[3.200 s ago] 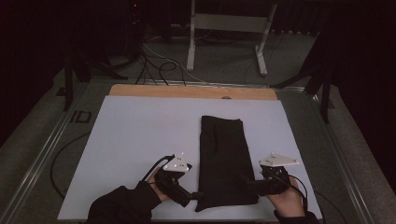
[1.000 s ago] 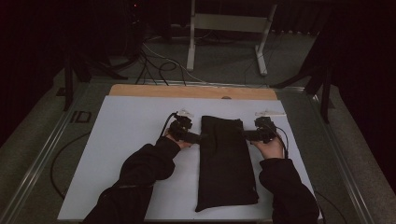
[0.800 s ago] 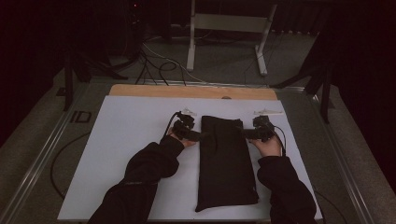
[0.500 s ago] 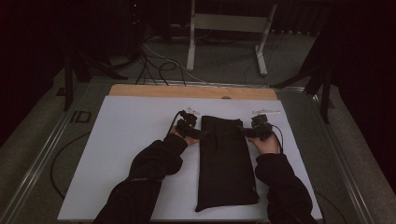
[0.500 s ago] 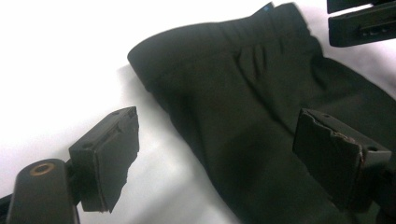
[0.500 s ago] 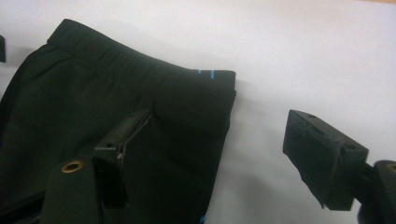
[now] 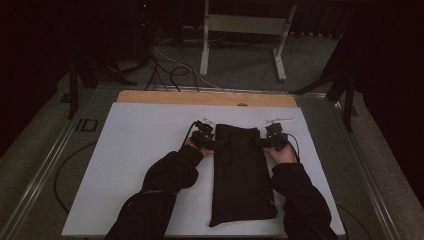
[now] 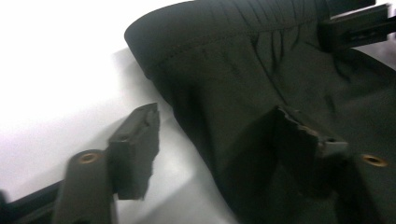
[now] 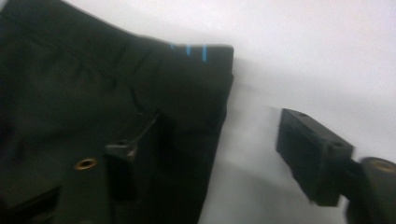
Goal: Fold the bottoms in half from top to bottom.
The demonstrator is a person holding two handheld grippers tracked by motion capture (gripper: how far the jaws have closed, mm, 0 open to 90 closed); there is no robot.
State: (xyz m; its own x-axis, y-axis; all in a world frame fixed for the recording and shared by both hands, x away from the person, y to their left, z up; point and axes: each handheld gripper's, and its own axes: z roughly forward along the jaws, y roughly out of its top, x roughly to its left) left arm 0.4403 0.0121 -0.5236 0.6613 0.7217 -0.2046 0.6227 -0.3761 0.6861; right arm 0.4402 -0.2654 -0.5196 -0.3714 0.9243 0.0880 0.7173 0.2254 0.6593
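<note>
Straddling the folded black fabric garment's [image 7: 241, 170] far corners, we are closing both unclenched grippers, left gripper [image 7: 214, 143] and right gripper [image 7: 263, 143], gripping nothing yet.

A white sheet [image 7: 150, 145] covers the table, with a strip of bare wood [image 7: 200, 98] at its far edge. A metal rail [image 7: 42, 172] runs along the left side. Beyond the table, black cables [image 7: 167, 67] lie on the grey floor near a white stand [image 7: 245, 30].
</note>
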